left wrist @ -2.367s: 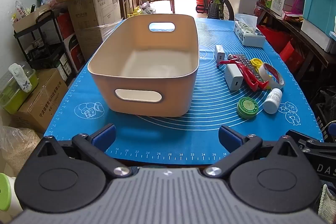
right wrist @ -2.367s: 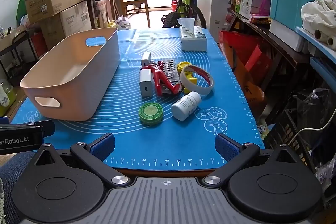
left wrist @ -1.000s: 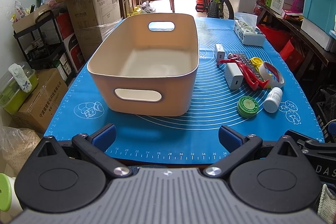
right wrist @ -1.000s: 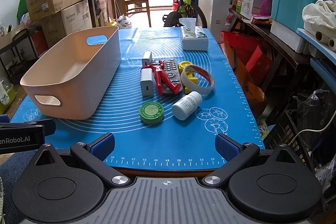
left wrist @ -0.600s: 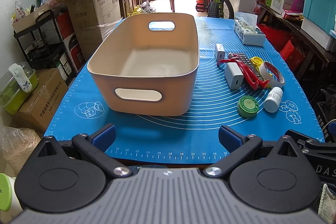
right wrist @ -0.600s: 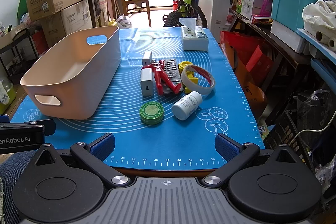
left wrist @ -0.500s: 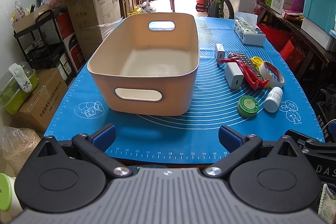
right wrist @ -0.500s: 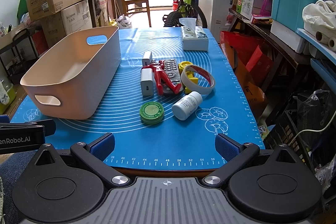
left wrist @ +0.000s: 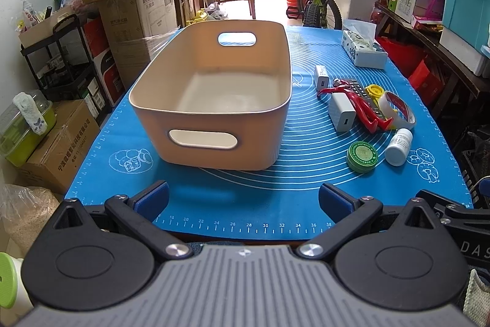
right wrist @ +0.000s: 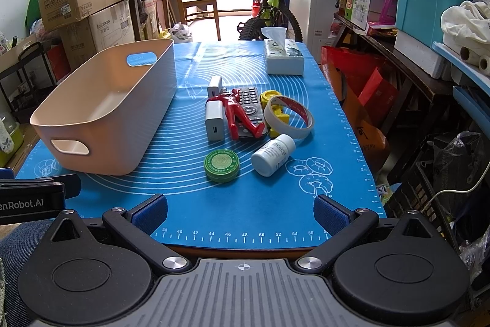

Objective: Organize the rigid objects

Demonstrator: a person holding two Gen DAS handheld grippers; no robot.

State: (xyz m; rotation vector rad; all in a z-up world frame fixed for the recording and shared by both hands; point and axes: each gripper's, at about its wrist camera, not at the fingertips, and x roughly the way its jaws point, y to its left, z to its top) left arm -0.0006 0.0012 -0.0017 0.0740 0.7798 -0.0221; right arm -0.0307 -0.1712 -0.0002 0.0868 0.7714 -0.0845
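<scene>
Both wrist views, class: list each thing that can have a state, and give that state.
Beige plastic bin: upright, empty.
Round green tin: lid on, lying flat.
White pill bottle: capped, on its side.
Tissue box: a tissue sticking up.
Left gripper: open, holding nothing.
Right gripper: open, holding nothing.
</scene>
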